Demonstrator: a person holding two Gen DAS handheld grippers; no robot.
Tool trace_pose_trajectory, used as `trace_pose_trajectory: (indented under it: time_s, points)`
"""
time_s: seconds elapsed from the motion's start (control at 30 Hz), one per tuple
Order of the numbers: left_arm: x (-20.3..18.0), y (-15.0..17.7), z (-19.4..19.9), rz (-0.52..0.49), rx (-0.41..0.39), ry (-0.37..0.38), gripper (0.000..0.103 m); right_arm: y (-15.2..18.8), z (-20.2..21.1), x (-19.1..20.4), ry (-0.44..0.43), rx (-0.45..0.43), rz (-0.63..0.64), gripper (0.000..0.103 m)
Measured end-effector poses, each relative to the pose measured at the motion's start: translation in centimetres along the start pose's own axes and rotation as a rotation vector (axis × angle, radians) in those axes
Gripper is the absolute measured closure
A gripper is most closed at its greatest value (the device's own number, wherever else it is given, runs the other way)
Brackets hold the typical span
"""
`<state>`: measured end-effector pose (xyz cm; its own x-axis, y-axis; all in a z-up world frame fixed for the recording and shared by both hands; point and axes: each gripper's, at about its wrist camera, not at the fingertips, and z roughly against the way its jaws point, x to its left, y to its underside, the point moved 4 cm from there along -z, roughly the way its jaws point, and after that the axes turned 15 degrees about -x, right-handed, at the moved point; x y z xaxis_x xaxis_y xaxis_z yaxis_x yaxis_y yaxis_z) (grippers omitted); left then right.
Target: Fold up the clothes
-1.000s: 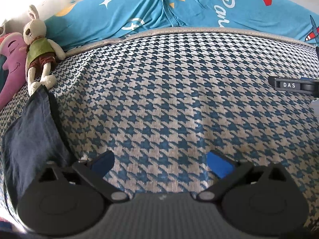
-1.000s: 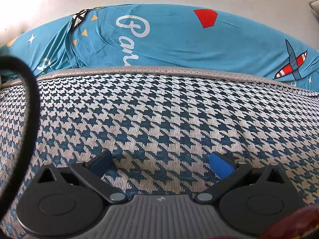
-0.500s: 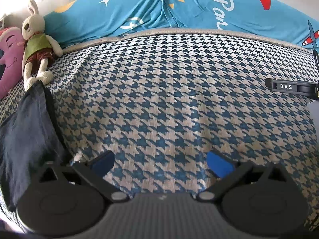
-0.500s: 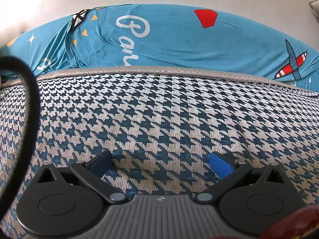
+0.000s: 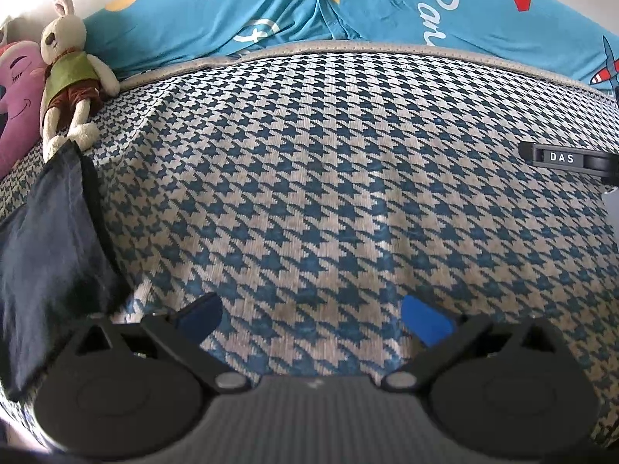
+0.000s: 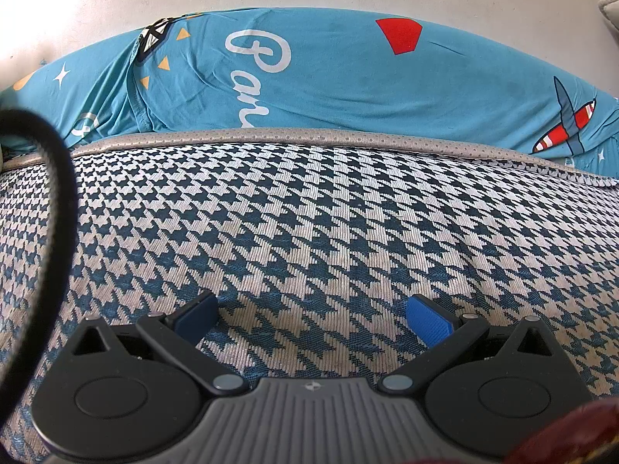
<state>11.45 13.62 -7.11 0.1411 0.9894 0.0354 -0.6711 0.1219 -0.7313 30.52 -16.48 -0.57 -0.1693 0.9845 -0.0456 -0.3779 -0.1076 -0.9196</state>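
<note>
A dark navy garment (image 5: 46,255) lies folded at the left edge of the houndstooth bed cover (image 5: 329,178), just left of my left gripper (image 5: 311,319). The left gripper hovers low over the cover, open, with nothing between its blue pads. In the right wrist view my right gripper (image 6: 313,319) is also open and empty over the same houndstooth cover (image 6: 329,224). No clothing shows in the right wrist view. The right gripper's body, labelled DAS (image 5: 568,158), pokes in at the right edge of the left wrist view.
A teal printed pillow (image 6: 329,77) runs along the far edge of the bed against a pale wall. A stuffed rabbit (image 5: 65,65) and a purple plush toy (image 5: 17,100) sit at the far left. A black cable (image 6: 58,201) arcs across the left of the right wrist view.
The left wrist view has shifted slightly, so the navy garment sits a little further left and lower in frame. The right gripper has not moved. Both stay open.
</note>
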Motion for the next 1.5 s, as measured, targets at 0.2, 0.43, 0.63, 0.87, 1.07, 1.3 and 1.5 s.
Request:
trace_pose_trajectory:
  time_s: [0.2, 0.43, 0.63, 0.87, 1.07, 1.3, 1.5]
  points:
    - [-5.1, 0.6, 4.0, 0.015, -0.004, -0.007, 0.0, 0.0, 0.0, 0.0, 0.0, 0.0, 0.0, 0.0]
    - [-6.8, 1.2, 6.7, 0.028, -0.012, 0.009, 0.0, 0.0, 0.0, 0.0, 0.0, 0.0, 0.0, 0.0]
    - [-5.7, 0.7, 5.4, 0.025, 0.001, 0.01, 0.0, 0.0, 0.0, 0.0, 0.0, 0.0, 0.0, 0.0]
    - [-8.7, 2.1, 8.8, 0.027, 0.012, -0.002, 0.0, 0.1, 0.0, 0.0, 0.0, 0.0, 0.0, 0.0]
    - [-9.1, 1.8, 8.3, 0.063, 0.022, -0.03, 0.0, 0.0, 0.1, -0.1, 0.0, 0.0, 0.0, 0.0]
    - [-8.4, 1.3, 7.2, 0.1, 0.029, -0.077, 0.0, 0.0, 0.1, -0.1, 0.001, 0.0, 0.002, 0.0]
    - [-8.8, 1.6, 8.0, 0.12, 0.023, -0.094, 0.0, -0.1, 0.0, -0.1, 0.0, 0.0, 0.001, 0.0]
